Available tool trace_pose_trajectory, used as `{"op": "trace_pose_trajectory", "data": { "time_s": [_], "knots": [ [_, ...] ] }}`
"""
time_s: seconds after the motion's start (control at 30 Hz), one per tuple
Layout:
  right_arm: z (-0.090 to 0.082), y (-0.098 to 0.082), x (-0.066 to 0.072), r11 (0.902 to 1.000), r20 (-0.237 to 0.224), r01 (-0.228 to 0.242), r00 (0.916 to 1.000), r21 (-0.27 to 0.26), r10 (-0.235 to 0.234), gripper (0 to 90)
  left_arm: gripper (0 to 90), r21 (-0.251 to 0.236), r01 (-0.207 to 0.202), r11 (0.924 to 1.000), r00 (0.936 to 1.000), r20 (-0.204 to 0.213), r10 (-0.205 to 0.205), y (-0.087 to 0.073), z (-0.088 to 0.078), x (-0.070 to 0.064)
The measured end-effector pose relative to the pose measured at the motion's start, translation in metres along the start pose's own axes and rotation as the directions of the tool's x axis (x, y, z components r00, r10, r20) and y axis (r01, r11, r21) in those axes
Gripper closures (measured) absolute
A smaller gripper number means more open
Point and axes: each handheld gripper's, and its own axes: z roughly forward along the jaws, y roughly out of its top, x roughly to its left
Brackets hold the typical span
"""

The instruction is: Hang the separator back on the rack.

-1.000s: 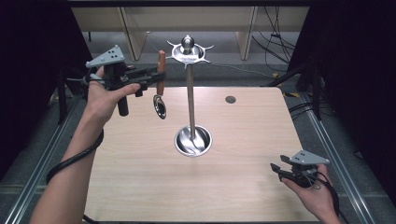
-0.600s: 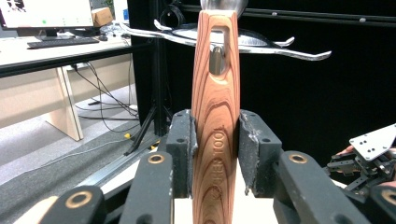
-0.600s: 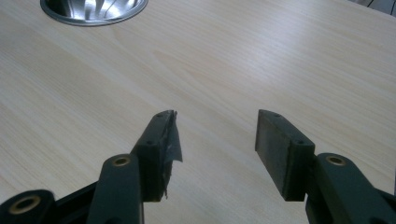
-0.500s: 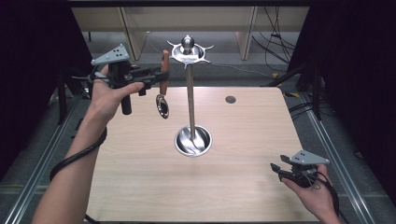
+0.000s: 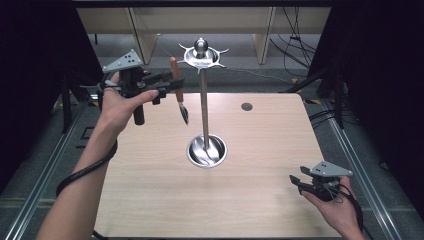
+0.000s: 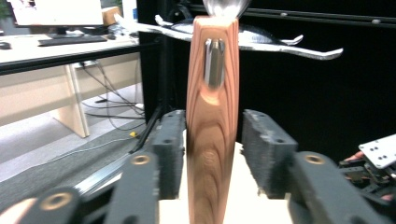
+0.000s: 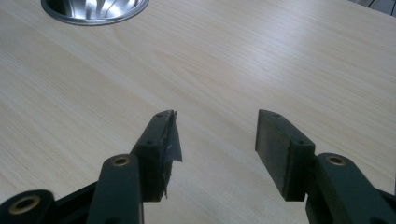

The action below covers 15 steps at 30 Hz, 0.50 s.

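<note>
Nearest me, my right gripper (image 5: 305,181) hangs low over the table (image 5: 260,210), its jaws spread wide with nothing between them.

Farther out, my left gripper (image 5: 167,82) is raised beside the stand (image 5: 203,107). Its jaws have just been opening, and the wooden-handled utensil (image 6: 212,126) stands upright between them; a gap shows on the right pad (image 6: 266,149), while the left pad looks at or near the wood, so I judge the grip released.

Just beyond the jaws, the utensil's top sits at one arm of the stand's hook crown (image 6: 280,42), apparently hanging there.

The handle looks stiff, light and smoothly varnished, so likely slippery; the metal head below makes it bottom-heavy and prone to swing. I would grip mid-handle, across the flat faces.

The left gripper view shows the pad gap and the handle's metal insert (image 6: 214,70); the high view shows instead the dark head (image 5: 183,114) dangling below the jaws, and the stand's bowl base (image 5: 206,150).
</note>
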Motion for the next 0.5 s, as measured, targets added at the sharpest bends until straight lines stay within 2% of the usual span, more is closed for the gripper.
{"op": "trace_pose_trajectory", "data": {
  "time_s": [0.03, 0.07, 0.13, 0.17, 0.2, 0.23, 0.3, 0.37, 0.43, 0.5],
  "knots": [
    [0.000, 0.000, 0.000, 1.0000, 0.000, 0.000, 1.0000, 0.000, 0.000, 48.4, 54.1, -0.001, 0.002, 1.0000, 0.9997, -0.025, -0.002, -0.002, -0.002, -0.002],
    [0.000, 0.000, -0.001, 0.9998, 0.001, 0.019, 0.9998, -0.004, -0.019, 48.4, 51.3, 0.001, -0.007, 1.0000, 0.9989, -0.047, 0.007, -0.004, -0.004, -0.003],
    [0.000, 0.000, 0.000, 1.0000, 0.002, 0.001, 1.0000, -0.001, -0.001, 48.3, 44.6, 0.002, -0.024, 0.9997, 0.9940, -0.106, 0.024, -0.008, -0.010, -0.008],
    [-0.001, 0.000, 0.000, 1.0000, 0.004, 0.002, 1.0000, 0.000, -0.002, 48.3, 37.3, -0.004, -0.038, 0.9993, 0.9875, -0.153, 0.037, -0.012, -0.014, -0.012],
    [-0.001, 0.000, 0.000, 1.0000, 0.004, 0.002, 1.0000, 0.000, -0.002, 48.3, 37.3, -0.015, -0.054, 0.9984, 0.9794, -0.196, 0.050, -0.018, -0.020, -0.016],
    [-0.001, 0.000, 0.001, 0.9998, -0.005, -0.019, 0.9998, 0.007, 0.019, 48.2, 35.2, -0.032, -0.053, 0.9981, 0.9719, -0.231, 0.044, -0.025, -0.027, -0.020],
    [-0.002, 0.001, -0.001, 0.9998, 0.005, 0.019, 0.9998, -0.008, -0.019, 48.1, 34.2, -0.040, -0.035, 0.9986, 0.9567, -0.290, 0.022, -0.048, -0.040, -0.029],
    [-0.002, 0.000, -0.002, 0.9998, 0.005, 0.017, 0.9998, -0.008, -0.017, 48.1, 34.2, -0.013, -0.015, 0.9998, 0.9375, -0.348, 0.009, -0.082, -0.053, -0.040],
    [-0.002, 0.000, -0.002, 0.9998, 0.004, 0.018, 0.9998, -0.009, -0.018, 48.0, 34.5, 0.033, 0.033, 0.9989, 0.9213, -0.389, -0.017, -0.121, -0.066, -0.052],
    [-0.002, 0.000, -0.002, 0.9999, 0.002, 0.013, 0.9999, -0.008, -0.013, 48.0, 35.1, 0.054, 0.080, 0.9954, 0.9038, -0.425, -0.049, -0.157, -0.078, -0.063]
  ]
}}
